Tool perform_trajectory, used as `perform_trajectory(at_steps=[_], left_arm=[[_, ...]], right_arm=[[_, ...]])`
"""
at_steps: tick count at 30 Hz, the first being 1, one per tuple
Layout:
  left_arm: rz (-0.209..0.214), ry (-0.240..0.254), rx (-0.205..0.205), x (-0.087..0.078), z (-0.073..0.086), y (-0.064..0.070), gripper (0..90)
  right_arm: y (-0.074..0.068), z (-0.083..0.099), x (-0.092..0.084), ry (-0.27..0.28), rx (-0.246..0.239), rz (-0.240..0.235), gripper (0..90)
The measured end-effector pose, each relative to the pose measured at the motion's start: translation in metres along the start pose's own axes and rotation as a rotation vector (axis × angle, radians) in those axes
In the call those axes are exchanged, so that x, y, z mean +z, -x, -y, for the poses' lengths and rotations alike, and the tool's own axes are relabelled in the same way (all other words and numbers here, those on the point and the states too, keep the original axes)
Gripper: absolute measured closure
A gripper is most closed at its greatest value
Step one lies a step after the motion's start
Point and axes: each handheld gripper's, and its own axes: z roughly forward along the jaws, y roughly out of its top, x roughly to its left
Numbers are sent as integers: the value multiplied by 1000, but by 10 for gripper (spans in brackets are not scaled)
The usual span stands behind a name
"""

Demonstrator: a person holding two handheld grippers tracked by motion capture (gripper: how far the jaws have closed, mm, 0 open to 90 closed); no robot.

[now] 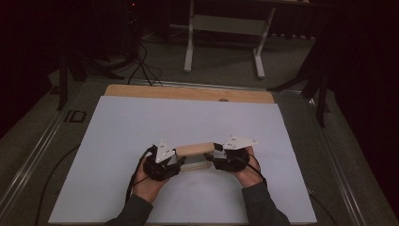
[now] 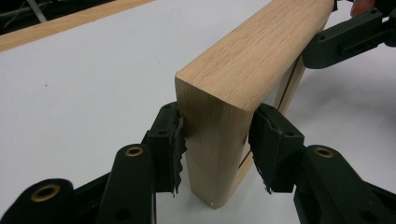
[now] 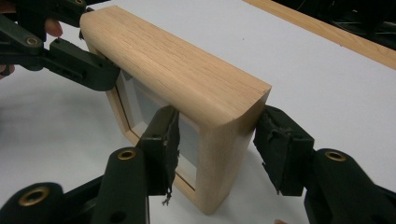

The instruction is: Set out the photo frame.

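Two forearms in dark sleeves come in from the near edge of the table and angle inward toward each other. The left hand (image 1: 149, 181) wraps around the black two-jaw left gripper (image 1: 175, 157) — its jaws point right, level with the table, and stand partly spread. The right hand (image 1: 245, 170) grips the black two-jaw right gripper (image 1: 212, 154), whose jaws point left and are likewise partly spread — each gripper carries a grey three-cornered plate on top.

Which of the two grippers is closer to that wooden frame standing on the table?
Neither is clearly nearer. The left gripper has its jaws around one upright end of the wooden frame, and the right gripper has its jaws around the opposite end.
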Motion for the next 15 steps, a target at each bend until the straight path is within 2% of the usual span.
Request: perform_trajectory(at_steps=[7, 15], left_arm=[[13, 7, 35, 1, -7, -10, 540], [47, 6, 35, 7, -11, -21, 529]], right_arm=[[-2, -1, 2, 10, 11, 17, 518], [0, -2, 4, 16, 23, 29, 530]])
